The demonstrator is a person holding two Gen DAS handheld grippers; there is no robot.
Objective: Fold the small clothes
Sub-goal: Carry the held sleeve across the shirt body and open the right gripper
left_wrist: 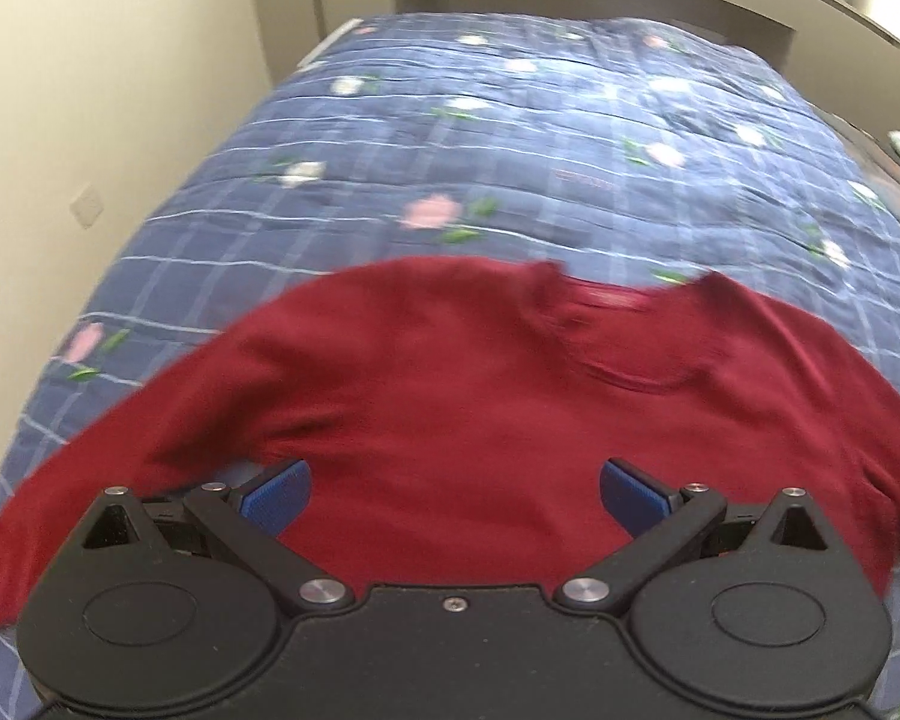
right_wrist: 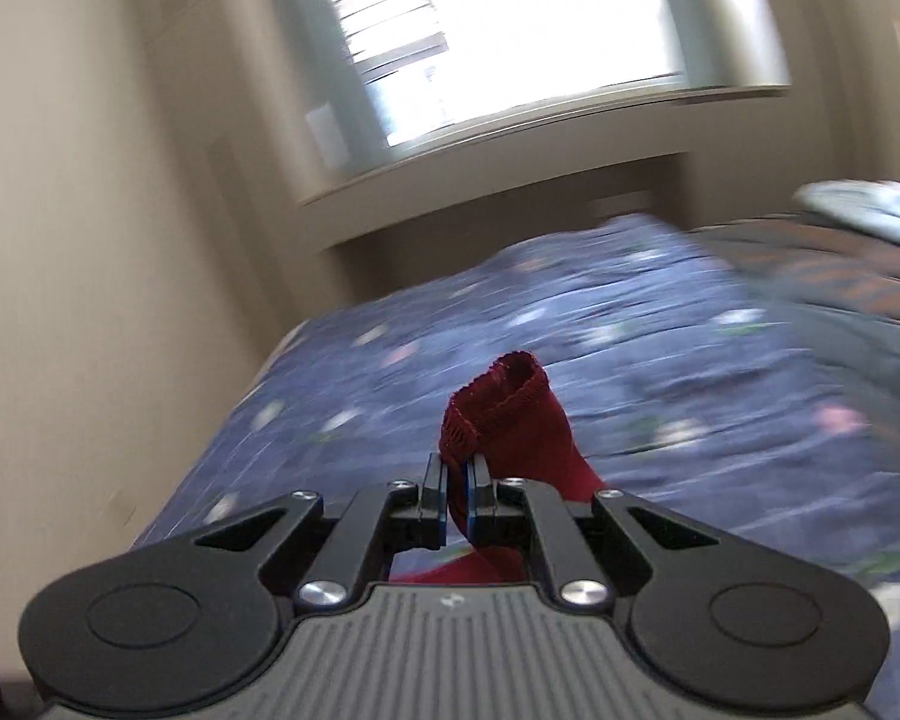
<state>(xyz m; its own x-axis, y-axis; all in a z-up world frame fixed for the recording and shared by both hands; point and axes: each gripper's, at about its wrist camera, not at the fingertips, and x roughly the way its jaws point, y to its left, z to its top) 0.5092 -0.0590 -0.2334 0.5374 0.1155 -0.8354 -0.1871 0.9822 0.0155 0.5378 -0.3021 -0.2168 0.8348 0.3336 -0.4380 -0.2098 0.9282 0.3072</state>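
A dark red long-sleeved top lies spread on the blue checked quilt, neckline toward the far side, one sleeve trailing to the lower left. My left gripper hovers over the top's lower body, its blue pads wide apart and nothing between them. In the right wrist view my right gripper is shut on the red sleeve cuff, which sticks up above the fingertips, lifted over the quilt.
Beige walls run along the bed's left side and a window with a sill sits beyond it. A pale pillow and a striped brown cover lie at the far right of the bed.
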